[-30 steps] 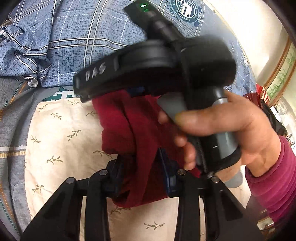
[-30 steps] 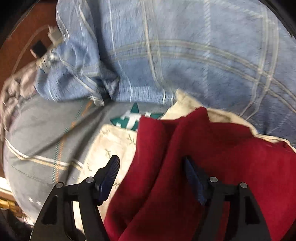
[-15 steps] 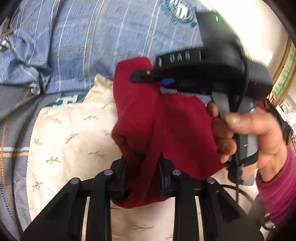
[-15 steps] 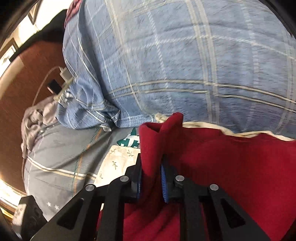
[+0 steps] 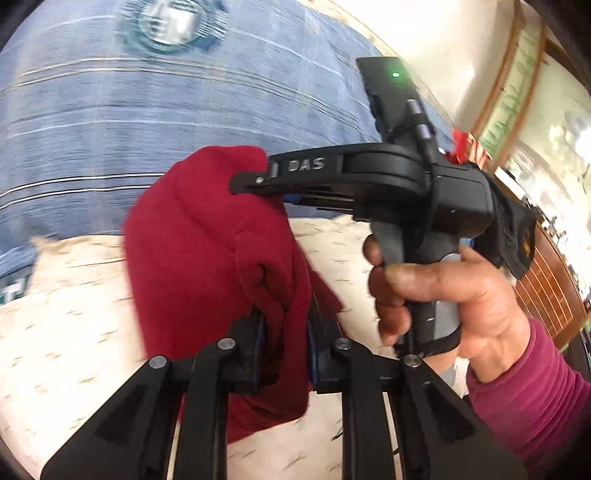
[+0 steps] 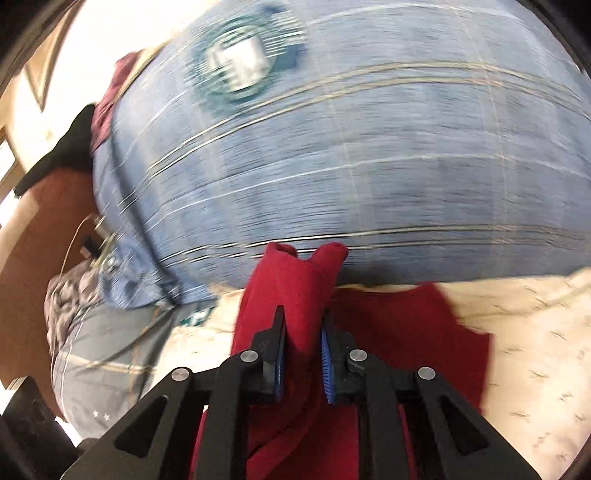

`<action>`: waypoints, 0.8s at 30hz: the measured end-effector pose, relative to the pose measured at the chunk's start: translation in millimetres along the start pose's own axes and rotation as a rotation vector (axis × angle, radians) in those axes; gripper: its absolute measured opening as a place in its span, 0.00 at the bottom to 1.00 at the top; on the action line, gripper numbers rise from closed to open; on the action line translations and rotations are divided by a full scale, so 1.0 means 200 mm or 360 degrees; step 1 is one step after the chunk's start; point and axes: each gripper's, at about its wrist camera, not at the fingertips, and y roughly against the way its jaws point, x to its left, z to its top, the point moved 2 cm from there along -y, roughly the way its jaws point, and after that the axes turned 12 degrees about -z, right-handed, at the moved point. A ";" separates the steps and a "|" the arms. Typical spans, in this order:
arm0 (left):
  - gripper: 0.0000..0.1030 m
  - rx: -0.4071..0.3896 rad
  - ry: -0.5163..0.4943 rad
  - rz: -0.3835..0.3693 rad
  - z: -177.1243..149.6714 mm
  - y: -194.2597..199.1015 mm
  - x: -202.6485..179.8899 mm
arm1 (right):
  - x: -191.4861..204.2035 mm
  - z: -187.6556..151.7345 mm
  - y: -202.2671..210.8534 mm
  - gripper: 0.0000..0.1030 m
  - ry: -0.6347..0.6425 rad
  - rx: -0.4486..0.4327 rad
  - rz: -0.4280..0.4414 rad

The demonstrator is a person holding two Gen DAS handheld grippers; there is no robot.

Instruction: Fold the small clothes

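Both the left claw [image 5: 284, 343] and right claw [image 6: 303, 354] pinch separate bunched edges of the red garment [image 5: 207, 258], holding it above the cream leaf-print cloth [image 5: 74, 314], probably to spread it for folding.

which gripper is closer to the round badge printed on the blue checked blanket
Right. In the left wrist view the right gripper pinches the red garment at its far top edge, toward the badge. The left gripper clamps the garment's near, lower part.
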 end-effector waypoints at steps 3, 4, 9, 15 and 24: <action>0.15 0.0118 0.0030 -0.0018 -0.02 -0.22 -0.02 | -0.20 -0.04 -0.07 0.15 -0.0110 0.0042 -0.0068; 0.15 0.0153 0.0039 -0.0013 -0.04 -0.27 -0.03 | -0.25 -0.06 -0.11 0.15 -0.0145 0.0069 -0.0086; 0.31 0.0232 0.0075 -0.0011 -0.13 -0.39 -0.06 | -0.44 -0.16 -0.27 0.22 -0.0300 0.0192 -0.0075; 0.58 0.0203 -0.0071 -0.0084 -0.13 -0.12 -0.16 | -0.49 -0.20 -0.11 0.57 -0.0461 0.0171 0.0080; 0.64 0.0083 -0.0073 0.0322 -0.16 0.18 0.12 | -0.27 -0.40 -0.14 0.71 -0.0234 0.0359 0.0049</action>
